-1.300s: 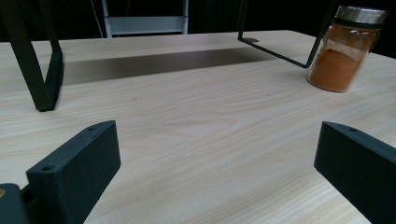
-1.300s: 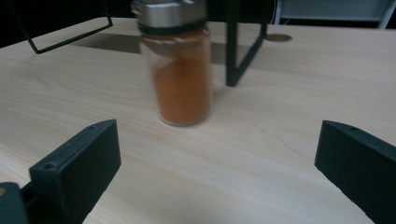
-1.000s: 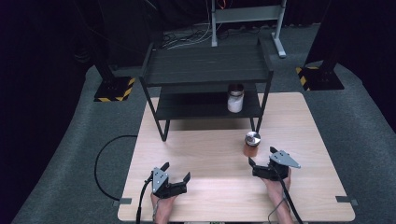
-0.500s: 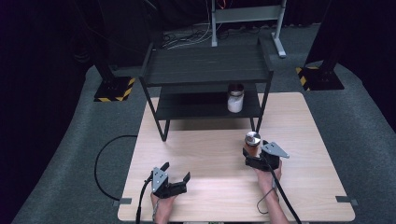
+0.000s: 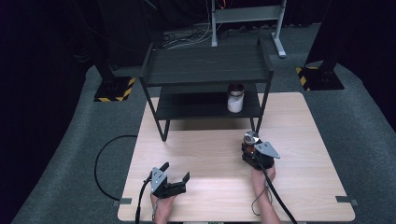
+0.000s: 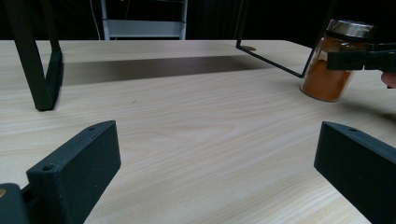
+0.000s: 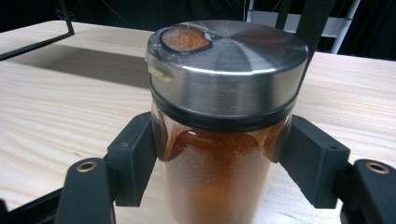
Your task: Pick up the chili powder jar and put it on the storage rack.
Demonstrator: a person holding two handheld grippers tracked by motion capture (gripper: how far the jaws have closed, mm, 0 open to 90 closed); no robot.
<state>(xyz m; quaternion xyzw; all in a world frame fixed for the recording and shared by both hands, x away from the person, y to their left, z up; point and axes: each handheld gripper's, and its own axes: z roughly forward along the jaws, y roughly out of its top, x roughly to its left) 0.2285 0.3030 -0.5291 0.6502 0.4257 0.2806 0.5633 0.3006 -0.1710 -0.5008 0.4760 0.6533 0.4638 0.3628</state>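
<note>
Here the right tool (image 7: 219,172) straddles the spice jar (image 7: 224,116) on the tabletop (image 5: 210,149) by the shelf (image 5: 205,70), jaws touching, apparently clamped; next: lift. Left tool (image 5: 175,179) rests, jaws apart

2 jars: 1 orange-spice glass jar w/ steel lid (image 5: 251,139), 1 white-filled glass jar (image 5: 235,98); 1 black two-tier metal shelf (image 5: 205,65); 1 light wooden table (image 5: 308,140).

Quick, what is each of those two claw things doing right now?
Left hand-held gripper: open, holding nothing, low over the table.
Right hand-held gripper: jaws on both sides of the spice jar, closed on it.
</note>
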